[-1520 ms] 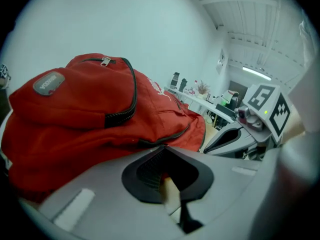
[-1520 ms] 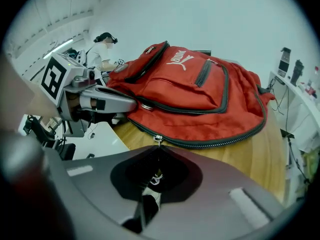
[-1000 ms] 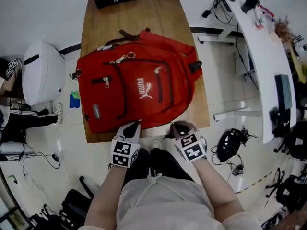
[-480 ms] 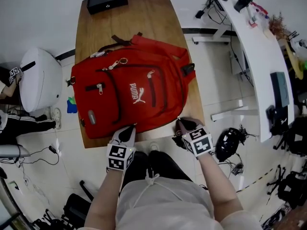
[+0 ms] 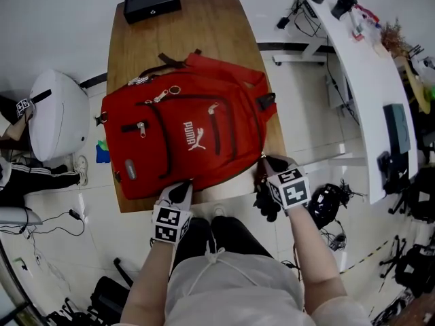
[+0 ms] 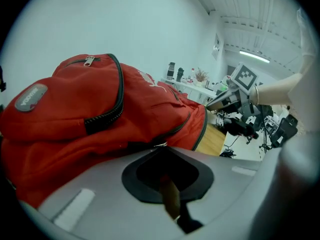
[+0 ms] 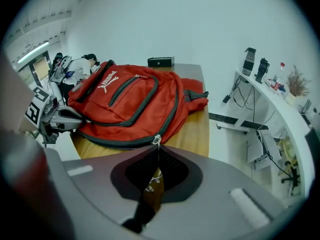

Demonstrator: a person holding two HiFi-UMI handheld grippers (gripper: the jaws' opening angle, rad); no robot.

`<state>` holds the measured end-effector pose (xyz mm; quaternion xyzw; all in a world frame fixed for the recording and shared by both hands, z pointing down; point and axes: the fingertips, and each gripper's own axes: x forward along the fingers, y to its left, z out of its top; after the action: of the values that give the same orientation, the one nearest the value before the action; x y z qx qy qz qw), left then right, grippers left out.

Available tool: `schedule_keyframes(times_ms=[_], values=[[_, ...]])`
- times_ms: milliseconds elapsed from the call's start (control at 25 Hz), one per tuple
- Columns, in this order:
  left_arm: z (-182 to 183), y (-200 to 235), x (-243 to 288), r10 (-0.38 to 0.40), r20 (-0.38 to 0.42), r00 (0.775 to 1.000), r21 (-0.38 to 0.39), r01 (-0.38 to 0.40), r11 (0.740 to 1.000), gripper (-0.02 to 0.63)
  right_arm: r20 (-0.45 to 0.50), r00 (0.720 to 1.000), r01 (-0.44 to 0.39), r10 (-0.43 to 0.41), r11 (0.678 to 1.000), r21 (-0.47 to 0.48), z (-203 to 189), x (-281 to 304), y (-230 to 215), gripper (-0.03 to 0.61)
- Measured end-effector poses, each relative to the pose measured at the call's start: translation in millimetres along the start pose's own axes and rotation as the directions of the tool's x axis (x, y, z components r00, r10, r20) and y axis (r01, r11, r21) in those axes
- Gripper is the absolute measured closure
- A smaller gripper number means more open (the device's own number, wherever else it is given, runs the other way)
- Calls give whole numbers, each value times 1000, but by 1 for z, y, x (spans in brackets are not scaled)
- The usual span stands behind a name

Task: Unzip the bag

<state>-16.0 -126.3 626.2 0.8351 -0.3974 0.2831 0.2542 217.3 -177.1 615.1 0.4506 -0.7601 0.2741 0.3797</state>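
The unzipping is only just getting under way, as far as I can judge: the right claw [image 5: 265,160] is pinching shut on the zipper pull [image 7: 156,140] of the main compartment at the near right corner of the bag [image 5: 183,138], and the dark zip track running away from it toward the left is looking mostly closed. Nearly the whole length seems left to open. The left claw [image 5: 182,187] is closing tight on the fabric of the bag's near edge, apparently bracing it. The bag is lying flat, front side up, across the near half of the wooden bench [image 5: 204,19], its near edge reaching the bench's edge. It is a soft red backpack with a white logo, dark zip lines and several small metal pullers, its front pockets all looking shut.
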Motion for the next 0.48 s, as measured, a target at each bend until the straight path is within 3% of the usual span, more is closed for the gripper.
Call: schedule_keyframes(times_ms=[240,480], values=[[1,1,0,1,0,1000,7,-1,1000,607,23,999,29,-29,1000,-1,22,3,-19,566],[2,-1,2,-13,-3,1000,8,13,1000,607,63,997,39,-43,998,57,28,2,-25,565]])
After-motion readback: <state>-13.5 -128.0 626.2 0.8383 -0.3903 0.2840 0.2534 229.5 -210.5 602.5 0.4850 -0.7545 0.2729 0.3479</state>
